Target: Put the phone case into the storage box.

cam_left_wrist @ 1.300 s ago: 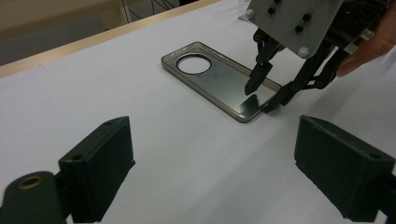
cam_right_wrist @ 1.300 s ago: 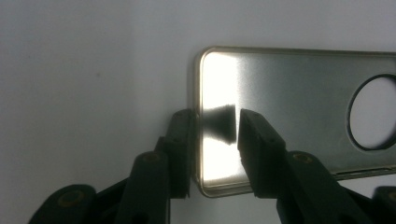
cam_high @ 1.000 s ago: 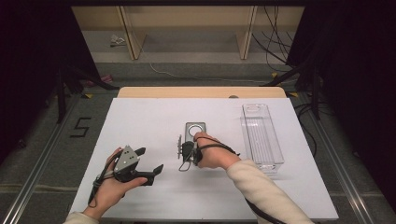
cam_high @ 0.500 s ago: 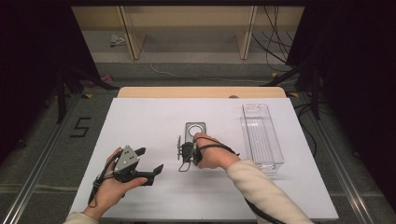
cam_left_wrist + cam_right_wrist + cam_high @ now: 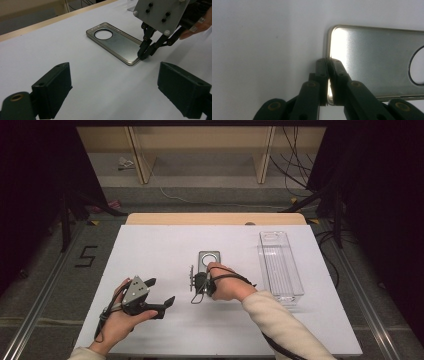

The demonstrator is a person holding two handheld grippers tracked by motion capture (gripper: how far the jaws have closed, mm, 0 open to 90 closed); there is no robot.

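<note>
Near the middle of the white surface [image 5: 165, 245] lay a clear phone case [image 5: 208, 261], flat, its round camera cutout at the far end. Right gripper [image 5: 192, 279] stood at the case's near short edge, its jaws having just been closing; seen from the right gripper view, the right gripper [image 5: 328, 75] had both pads pinched on the thin rim of the phone case [image 5: 372, 60] close to a corner. From the left gripper view, the same pinch showed at the near corner of the case [image 5: 117, 43], the case still resting on the surface. Left gripper [image 5: 160, 292] sat well apart to the left, held low over bare surface, its jaws wide apart with nothing between them. A clear narrow tray [image 5: 281, 265] lay to the right, apart from the case.
</note>
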